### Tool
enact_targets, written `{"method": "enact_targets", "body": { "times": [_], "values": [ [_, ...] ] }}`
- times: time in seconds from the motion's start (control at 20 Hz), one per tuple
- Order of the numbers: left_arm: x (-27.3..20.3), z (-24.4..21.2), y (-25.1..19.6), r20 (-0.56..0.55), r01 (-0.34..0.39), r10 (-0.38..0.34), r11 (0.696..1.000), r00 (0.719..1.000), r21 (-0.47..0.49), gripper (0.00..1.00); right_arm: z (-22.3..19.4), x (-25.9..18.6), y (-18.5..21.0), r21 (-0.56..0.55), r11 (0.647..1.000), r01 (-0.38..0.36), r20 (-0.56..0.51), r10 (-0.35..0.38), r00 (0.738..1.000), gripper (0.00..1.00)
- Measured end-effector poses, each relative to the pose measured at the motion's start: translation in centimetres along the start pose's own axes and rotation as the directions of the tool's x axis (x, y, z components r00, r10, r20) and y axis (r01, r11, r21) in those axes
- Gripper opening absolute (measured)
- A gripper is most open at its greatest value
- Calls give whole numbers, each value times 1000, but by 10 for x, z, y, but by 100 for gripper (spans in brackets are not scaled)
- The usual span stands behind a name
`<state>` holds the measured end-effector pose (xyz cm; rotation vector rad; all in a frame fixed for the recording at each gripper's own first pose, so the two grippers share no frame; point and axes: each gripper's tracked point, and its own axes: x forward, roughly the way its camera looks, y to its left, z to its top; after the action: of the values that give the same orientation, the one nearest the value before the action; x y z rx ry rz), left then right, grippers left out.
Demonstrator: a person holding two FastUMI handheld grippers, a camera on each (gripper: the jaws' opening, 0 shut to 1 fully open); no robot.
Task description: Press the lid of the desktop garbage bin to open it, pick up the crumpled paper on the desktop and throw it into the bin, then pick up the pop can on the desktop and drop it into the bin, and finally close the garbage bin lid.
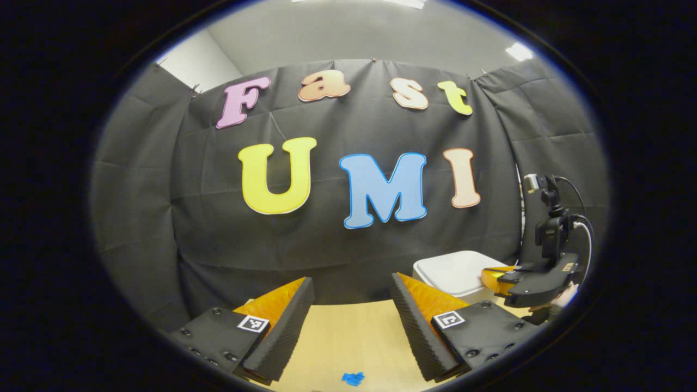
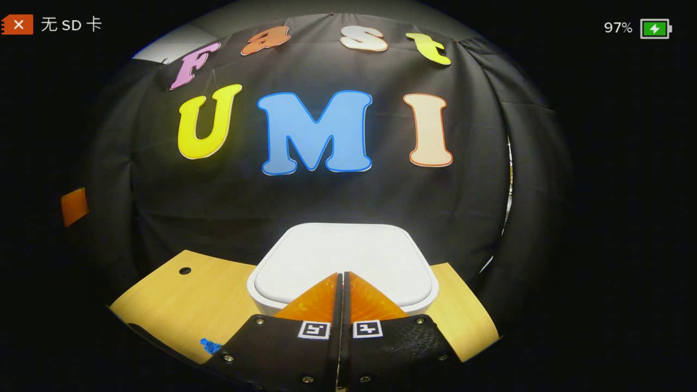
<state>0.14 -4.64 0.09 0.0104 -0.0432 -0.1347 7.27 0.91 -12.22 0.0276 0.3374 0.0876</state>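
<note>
The white garbage bin [image 2: 343, 261] stands on the wooden desktop with its flat lid down. My right gripper [image 2: 343, 275] is shut with nothing between its fingers, and its tips hover at the near edge of the lid; contact cannot be told. In the left gripper view the same bin [image 1: 454, 272] sits at the right, with the right gripper [image 1: 493, 277] over its right side, held by a hand. My left gripper [image 1: 353, 286] hangs open above the table, left of the bin, holding nothing.
The light wooden table [image 1: 348, 337] runs up to the black cloth wall. A small blue mark [image 1: 353, 378] lies on the table near its front; the same blue mark [image 2: 209, 345] appears left of the right gripper. A small hole [image 2: 185, 270] is in the tabletop at the left.
</note>
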Motion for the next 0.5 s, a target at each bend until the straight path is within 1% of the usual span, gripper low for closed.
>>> {"method": "enact_targets", "body": {
  "times": [0.2, 0.4, 0.5],
  "values": [
    [-1, 2, 10, 4, -15, 15, 1000, 1000, 4, 96, 0, 0, 1, -22, 1000, -1, -4, 1, 1000, 1],
    [1, 6, 7, -5, -20, 20, 999, 1000, 49, 96, -3, 1, 0, -8, 1000, -10, -4, 10, 1000, 1],
    [2, 5, 0, -13, -11, 11, 999, 1000, 48, 96, -4, 1, -1, 8, 1000, -7, 14, 7, 1000, 1]
  ]
}}
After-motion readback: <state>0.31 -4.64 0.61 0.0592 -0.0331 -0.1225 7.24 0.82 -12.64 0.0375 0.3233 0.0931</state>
